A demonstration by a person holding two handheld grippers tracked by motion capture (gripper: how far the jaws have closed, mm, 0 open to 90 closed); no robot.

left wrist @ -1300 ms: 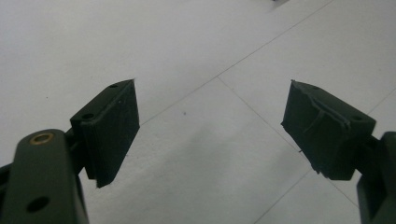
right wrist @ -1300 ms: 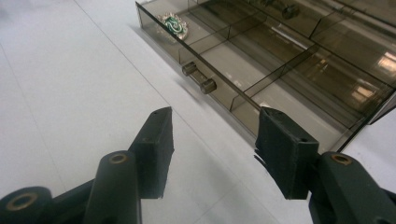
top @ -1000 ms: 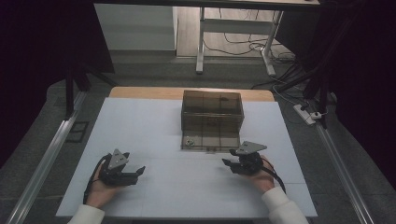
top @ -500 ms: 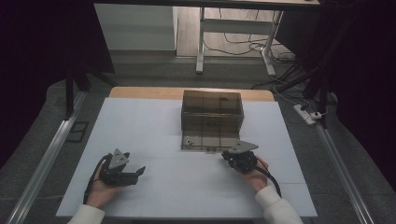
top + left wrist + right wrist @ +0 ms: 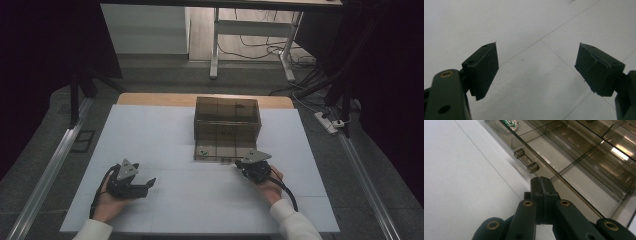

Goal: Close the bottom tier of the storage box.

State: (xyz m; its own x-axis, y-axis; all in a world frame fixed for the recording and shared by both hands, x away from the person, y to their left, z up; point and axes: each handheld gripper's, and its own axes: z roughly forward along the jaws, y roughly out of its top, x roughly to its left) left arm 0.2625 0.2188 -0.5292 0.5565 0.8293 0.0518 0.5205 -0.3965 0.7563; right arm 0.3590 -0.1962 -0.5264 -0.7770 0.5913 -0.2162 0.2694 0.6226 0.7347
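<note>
White sheeting (image 5: 165, 135) covers the table, with dark floor, cables and desk legs beyond. The smoky acrylic drawer box (image 5: 227, 120) stands at mid-table, its drawer (image 5: 220, 150) pulled out. The right gripper (image 5: 541, 183), jaws just closed on nothing, sits just short of the drawer handle (image 5: 526, 161). The left gripper (image 5: 536, 70) rests with jaws apart, well away from the box.

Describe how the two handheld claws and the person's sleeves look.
Both the left claw and right claw are black, each topped by a grey three-cornered plate, with brass-coloured pivot pins, flat rectangular pads and a black trailing cable. The sleeves are white.
</note>
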